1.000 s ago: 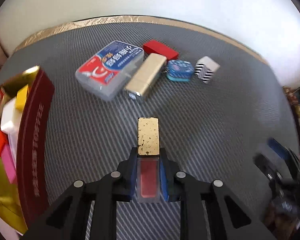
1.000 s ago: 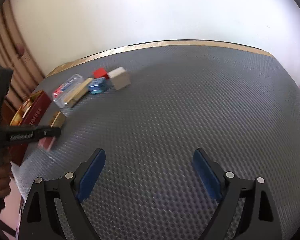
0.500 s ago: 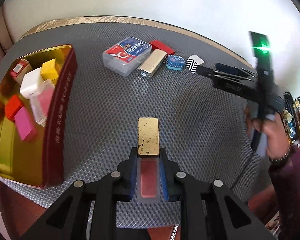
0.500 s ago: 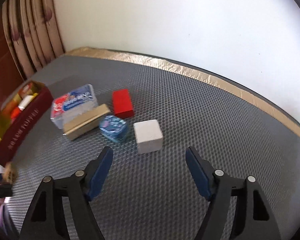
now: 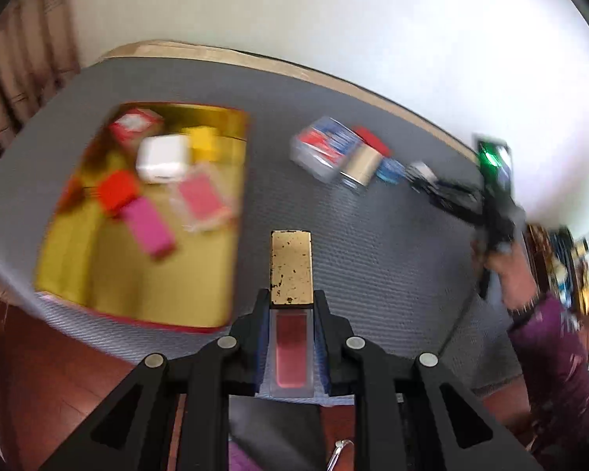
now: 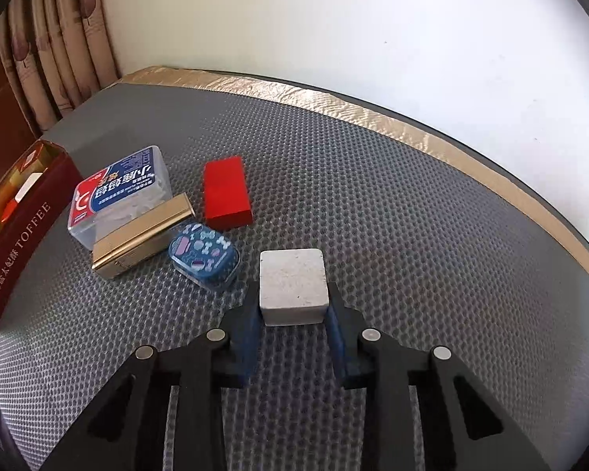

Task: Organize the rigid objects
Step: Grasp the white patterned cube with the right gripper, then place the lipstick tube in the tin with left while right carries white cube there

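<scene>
My left gripper (image 5: pixel 290 306) is shut on a lip gloss tube (image 5: pixel 291 306) with a gold cap, held above the mat to the right of the red toffee tin (image 5: pixel 137 306). The tin holds several small blocks. My right gripper (image 6: pixel 292 302) has its jaws closed against the sides of a white cube (image 6: pixel 293 284) on the mat. To the cube's left lie a blue patterned tin (image 6: pixel 204 257), a gold bar box (image 6: pixel 141 241), a clear floss box (image 6: pixel 117 194) and a red block (image 6: pixel 225 192).
The toffee tin (image 6: pixel 15 239) stands at the mat's left edge in the right wrist view. A gold strip (image 6: pixel 373 114) borders the grey mat (image 6: pixel 412 235) at the wall. A curtain (image 6: pixel 47 47) hangs at the back left. The left wrist view is blurred.
My left gripper has lifted and swung left toward the tin with the tube. My right gripper has moved up to the white cube and closed on it.
</scene>
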### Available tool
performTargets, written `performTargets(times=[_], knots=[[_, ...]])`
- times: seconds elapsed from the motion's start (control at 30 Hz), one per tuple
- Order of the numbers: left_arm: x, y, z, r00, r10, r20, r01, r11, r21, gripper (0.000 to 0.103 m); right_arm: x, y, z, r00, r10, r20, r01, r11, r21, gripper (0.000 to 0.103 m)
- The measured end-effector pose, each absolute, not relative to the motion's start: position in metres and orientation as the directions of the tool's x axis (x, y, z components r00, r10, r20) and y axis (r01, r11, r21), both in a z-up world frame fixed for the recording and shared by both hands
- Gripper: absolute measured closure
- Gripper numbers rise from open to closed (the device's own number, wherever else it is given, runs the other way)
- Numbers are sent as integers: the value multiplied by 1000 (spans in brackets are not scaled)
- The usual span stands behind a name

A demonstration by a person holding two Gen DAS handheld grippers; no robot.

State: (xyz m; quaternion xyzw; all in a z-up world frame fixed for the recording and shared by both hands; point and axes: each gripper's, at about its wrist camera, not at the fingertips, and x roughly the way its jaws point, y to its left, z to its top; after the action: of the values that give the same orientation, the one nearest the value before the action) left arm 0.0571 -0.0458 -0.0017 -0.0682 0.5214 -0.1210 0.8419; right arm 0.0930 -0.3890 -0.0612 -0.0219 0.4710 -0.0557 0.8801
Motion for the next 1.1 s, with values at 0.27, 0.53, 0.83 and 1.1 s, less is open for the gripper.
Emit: performTargets(times=[0.27, 0.53, 0.83, 1.1], knots=[[81, 10, -5, 451, -148, -880, 44, 989, -144, 83, 17, -385, -29, 627, -68, -776, 155, 987, 38, 75], [115, 21, -42, 424, -79, -902, 5, 996, -85, 83, -25, -353, -13, 649, -3, -761, 144, 982, 119, 75], [130, 47, -61, 414, 9, -910, -35, 999, -6, 83, -27, -314, -3, 658, 65, -750, 84, 984, 158, 75], [141, 49, -78, 431, 69, -900, -10, 997, 72, 82, -9, -254, 13, 661, 146, -736, -39, 986, 160, 75]])
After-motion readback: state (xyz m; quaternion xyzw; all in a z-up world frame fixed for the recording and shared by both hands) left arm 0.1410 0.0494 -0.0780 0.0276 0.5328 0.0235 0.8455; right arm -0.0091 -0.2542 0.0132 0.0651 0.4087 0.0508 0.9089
